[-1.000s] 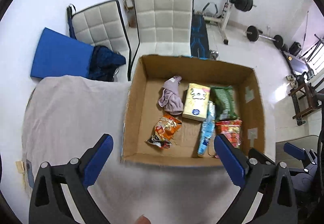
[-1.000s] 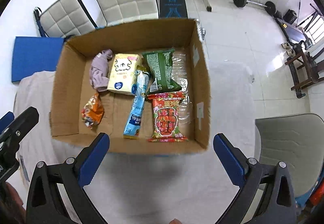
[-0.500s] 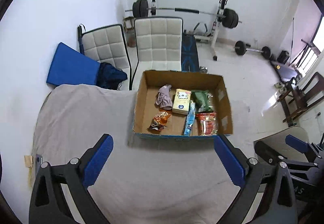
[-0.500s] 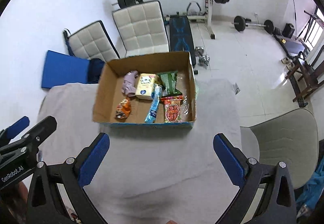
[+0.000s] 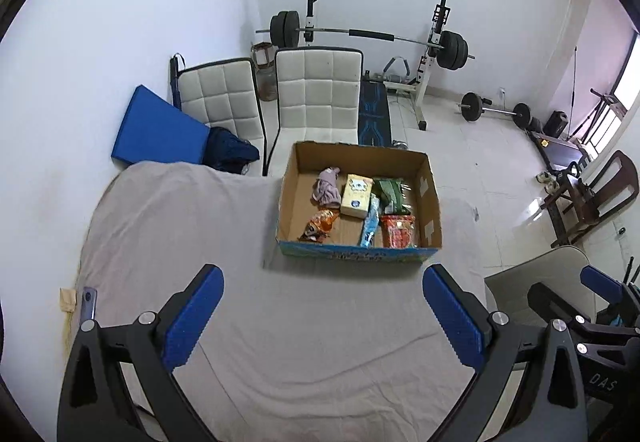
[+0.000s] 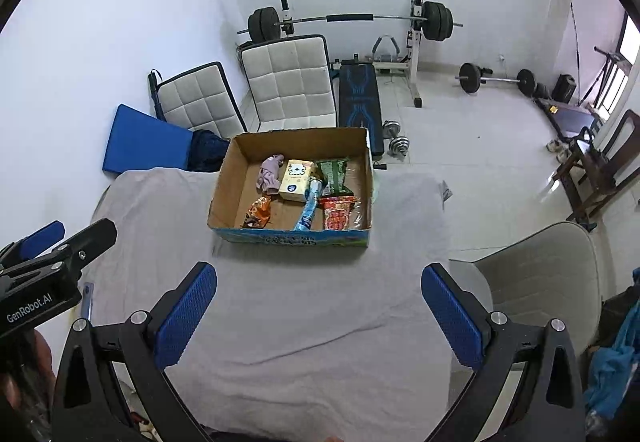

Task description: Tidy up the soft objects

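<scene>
The left gripper (image 5: 322, 296) hangs over the cloth-covered table (image 5: 180, 242), jaws apart and empty. The cardboard box (image 5: 356, 248) of soft packets sits toward the far edge. The right gripper (image 6: 318, 292) likewise gapes, holding nothing.

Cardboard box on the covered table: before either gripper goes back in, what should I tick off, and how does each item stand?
1. Left gripper open and empty: ok.
2. Right gripper open and empty: ok.
3. Cardboard box upright, top open: ok.
4. Purple cloth unobstructed from above: ok.
5. Items apart for a clean grasp: not ok; blue packet lies against the tissue pack.
6. Grippers within reach of the box: cannot tell.
</scene>
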`<state>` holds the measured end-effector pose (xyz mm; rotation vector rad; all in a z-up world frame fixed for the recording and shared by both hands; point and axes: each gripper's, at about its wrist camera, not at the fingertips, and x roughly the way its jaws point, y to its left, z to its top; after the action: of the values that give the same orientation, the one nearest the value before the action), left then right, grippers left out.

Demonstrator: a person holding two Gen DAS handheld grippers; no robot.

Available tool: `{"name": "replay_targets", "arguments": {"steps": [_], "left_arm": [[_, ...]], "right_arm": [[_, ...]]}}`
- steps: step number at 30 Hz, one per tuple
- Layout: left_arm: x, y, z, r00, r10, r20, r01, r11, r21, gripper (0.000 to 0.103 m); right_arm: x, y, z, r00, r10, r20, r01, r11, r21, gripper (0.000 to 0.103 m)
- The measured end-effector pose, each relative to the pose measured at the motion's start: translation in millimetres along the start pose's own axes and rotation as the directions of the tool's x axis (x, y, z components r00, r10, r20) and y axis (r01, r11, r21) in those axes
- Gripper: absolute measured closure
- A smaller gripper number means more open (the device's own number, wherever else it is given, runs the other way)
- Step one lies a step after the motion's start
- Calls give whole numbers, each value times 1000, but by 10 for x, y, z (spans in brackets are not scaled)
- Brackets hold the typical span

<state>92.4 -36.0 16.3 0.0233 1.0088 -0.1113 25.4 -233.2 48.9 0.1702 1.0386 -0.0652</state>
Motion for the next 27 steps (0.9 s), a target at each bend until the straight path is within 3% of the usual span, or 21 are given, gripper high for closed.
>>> {"name": "replay_targets", "arguments": {"steps": [14,27], "left_arm": [[-22,-41,39,994,35,100,-35,999,-1,0],[267,-27,139,990,86,108,-85,996,-16,0]], "right_arm": [[-40,-7,176,991,-87,102,88,996,-6,0],[348,7,375,988,-123,98,124,992,-4,0]]}}
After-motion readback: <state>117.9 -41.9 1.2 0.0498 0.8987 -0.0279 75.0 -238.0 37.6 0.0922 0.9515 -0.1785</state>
